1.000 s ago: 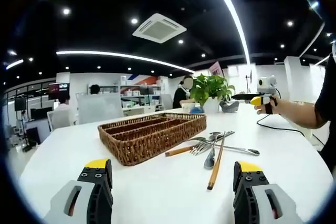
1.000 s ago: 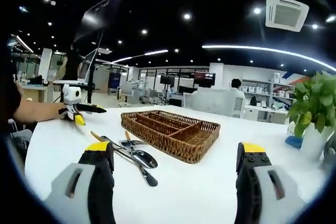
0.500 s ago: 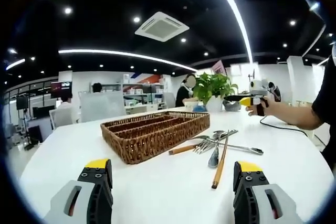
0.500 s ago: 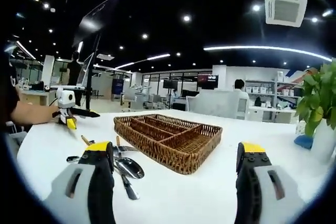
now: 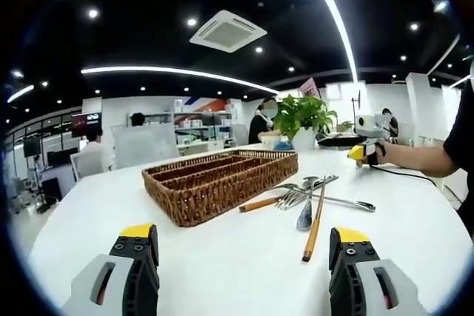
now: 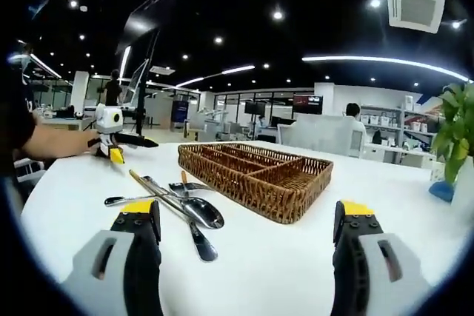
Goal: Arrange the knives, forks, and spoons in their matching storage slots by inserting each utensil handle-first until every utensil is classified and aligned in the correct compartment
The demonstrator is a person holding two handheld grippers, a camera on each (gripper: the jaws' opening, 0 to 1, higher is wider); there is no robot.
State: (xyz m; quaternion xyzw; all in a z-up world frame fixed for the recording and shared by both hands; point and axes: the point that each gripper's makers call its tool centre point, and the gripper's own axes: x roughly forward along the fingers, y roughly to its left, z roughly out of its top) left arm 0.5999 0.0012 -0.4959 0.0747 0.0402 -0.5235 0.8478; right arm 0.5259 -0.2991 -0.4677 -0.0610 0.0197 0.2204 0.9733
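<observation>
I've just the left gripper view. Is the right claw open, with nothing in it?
Observer: Yes. In the right gripper view the right claw has its jaws wide apart, with nothing between them.
Operator: What lies closest in front of it?
Observer: The utensils, lying on the table to the left of the basket. A spoon lies bowl-up on the pile's near side.
</observation>
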